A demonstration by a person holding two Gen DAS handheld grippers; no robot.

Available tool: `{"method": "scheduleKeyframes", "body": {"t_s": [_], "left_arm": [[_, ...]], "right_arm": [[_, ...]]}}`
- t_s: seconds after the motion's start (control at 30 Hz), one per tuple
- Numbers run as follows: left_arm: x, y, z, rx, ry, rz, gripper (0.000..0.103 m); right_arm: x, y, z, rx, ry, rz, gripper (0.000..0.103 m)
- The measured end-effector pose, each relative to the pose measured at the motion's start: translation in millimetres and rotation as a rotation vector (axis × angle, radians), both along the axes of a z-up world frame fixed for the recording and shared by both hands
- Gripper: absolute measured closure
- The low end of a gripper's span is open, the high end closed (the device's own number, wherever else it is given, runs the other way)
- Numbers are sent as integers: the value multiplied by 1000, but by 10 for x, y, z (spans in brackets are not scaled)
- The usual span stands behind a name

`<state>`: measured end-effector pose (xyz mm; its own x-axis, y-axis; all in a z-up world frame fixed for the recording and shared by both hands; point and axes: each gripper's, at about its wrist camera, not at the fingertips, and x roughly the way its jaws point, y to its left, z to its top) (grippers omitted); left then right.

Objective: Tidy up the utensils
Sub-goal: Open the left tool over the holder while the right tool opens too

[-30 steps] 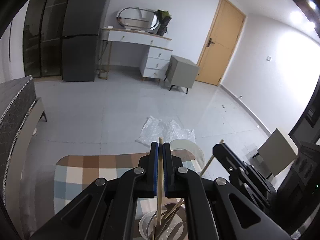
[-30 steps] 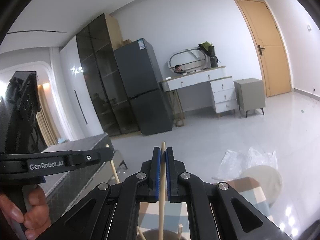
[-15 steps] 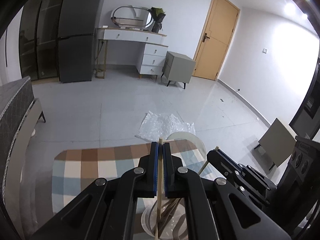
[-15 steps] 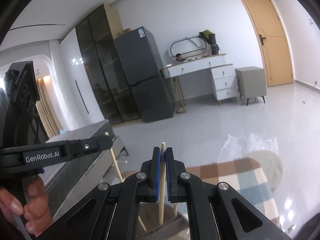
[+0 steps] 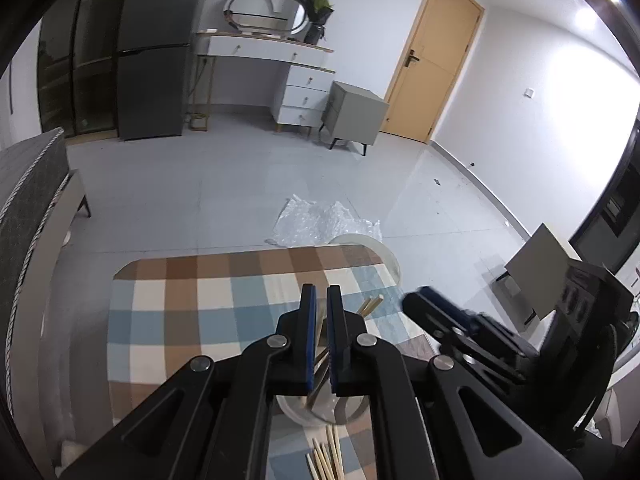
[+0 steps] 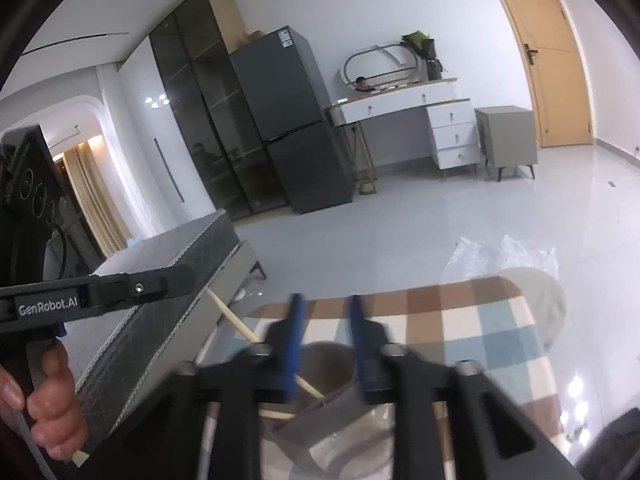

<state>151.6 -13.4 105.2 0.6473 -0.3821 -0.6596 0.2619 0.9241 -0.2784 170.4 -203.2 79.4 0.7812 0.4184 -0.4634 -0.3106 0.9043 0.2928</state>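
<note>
Pointing down into the cup [image 5: 320,412] on the checked surface [image 5: 180,300]: one chopstick [image 6: 230,316], clamped in the left hand-held gripper [image 5: 321,300]. Best to keep it steep and release only inside the rim. Right hand-held gripper [image 6: 325,304] just opening, nothing between. Cup bottom hidden; loose chopsticks [image 5: 326,456] cut off below.

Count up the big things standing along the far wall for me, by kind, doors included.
Fridge: 1
Glass-door cabinet: 1
Dressing table: 1
Bedside cabinet: 1
Door: 1
Total: 5
</note>
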Motion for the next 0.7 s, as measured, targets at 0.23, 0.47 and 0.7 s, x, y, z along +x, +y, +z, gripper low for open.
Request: {"method": "scheduleKeyframes", "body": {"t_s": [0.23,0.47,0.7], "left_arm": [[-362,96,65,31,-51,77,61],[-690,100,81,94,-116,132,39],[-904,143,15,134,-155,186,23]], "right_arm": [[-396,-266,105,48,-15,-58,43],[-803,-318,173,42,-59,-67,28],[-1058,-289,111,59,-54,-66,19]]}}
